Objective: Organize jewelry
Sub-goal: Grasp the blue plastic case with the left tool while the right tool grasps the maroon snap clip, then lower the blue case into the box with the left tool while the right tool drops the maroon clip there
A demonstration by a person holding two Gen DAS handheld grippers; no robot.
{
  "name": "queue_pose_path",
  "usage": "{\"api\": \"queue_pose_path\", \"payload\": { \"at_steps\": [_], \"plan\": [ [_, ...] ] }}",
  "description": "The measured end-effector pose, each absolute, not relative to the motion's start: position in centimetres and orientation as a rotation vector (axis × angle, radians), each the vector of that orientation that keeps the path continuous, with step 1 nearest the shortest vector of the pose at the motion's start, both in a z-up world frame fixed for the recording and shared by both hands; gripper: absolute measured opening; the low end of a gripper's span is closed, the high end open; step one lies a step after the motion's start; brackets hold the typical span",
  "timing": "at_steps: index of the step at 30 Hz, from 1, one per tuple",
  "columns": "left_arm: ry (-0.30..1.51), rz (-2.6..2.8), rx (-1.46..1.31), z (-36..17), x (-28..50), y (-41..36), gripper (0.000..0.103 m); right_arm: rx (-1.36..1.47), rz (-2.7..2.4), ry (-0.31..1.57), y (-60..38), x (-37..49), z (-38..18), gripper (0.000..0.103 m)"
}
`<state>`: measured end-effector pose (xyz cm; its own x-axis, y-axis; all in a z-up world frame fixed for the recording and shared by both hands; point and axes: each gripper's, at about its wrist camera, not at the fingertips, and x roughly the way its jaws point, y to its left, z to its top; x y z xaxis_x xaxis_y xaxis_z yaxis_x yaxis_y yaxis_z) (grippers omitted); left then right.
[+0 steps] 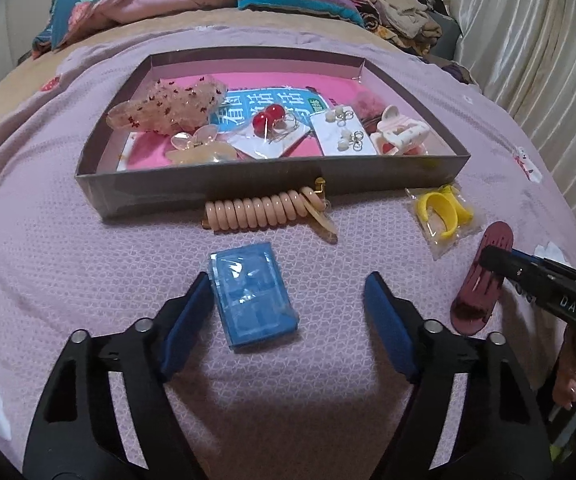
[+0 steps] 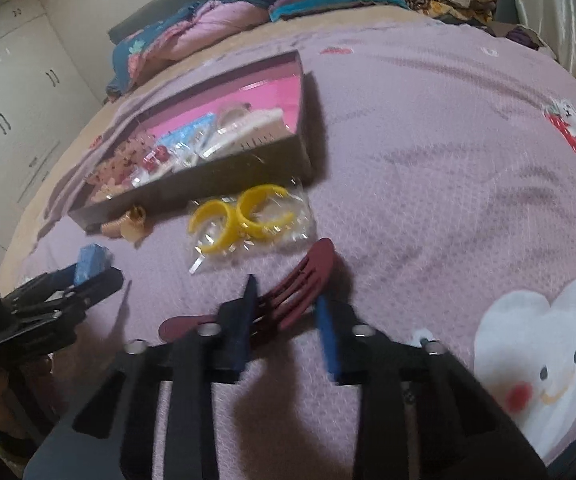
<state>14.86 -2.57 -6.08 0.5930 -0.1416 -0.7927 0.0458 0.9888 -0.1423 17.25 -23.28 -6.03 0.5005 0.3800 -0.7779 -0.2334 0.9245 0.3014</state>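
Observation:
A grey tray [image 1: 272, 182] with a pink floor holds several hair clips and earring cards; it also shows in the right wrist view [image 2: 224, 176]. My left gripper [image 1: 288, 292] is open around a blue packet [image 1: 254, 298] on the bedspread, its left pad beside the packet. My right gripper [image 2: 286, 300] is open around a maroon hair clip [image 2: 299, 284], fingers on either side of it. The clip [image 1: 481, 280] shows at the right of the left wrist view. A peach coil hair tie [image 1: 264, 208] and a bag of yellow cuffs [image 1: 443, 214] lie before the tray.
The bedspread [image 2: 447, 160] is lilac with cartoon patches. Folded quilts [image 1: 144, 0] and piled clothes [image 1: 399, 8] lie at the bed's far end. A curtain [image 1: 527, 60] hangs at the right, wardrobes [image 2: 16, 100] stand at the left.

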Motion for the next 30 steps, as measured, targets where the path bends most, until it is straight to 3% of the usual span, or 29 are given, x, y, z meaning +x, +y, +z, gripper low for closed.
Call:
{"api": "queue_pose_path", "payload": {
  "at_steps": [5, 9, 30],
  "plan": [
    [0.926, -0.1, -0.093, -6.0, 14.9, -2.6, 0.049, 0.145, 0.419, 0.902, -23.1, 16.5, -4.7, 0.015],
    [0.925, -0.099, -0.09, -5.9, 14.8, -2.4, 0.025, 0.064, 0.446, 0.829, -21.9, 15.4, -3.5, 0.013],
    [0.851, -0.059, -0.152, -2.4, 13.8, 0.4, 0.025, -0.051, 0.485, 0.721, -19.7, 14.2, -0.7, 0.007]
  ]
}}
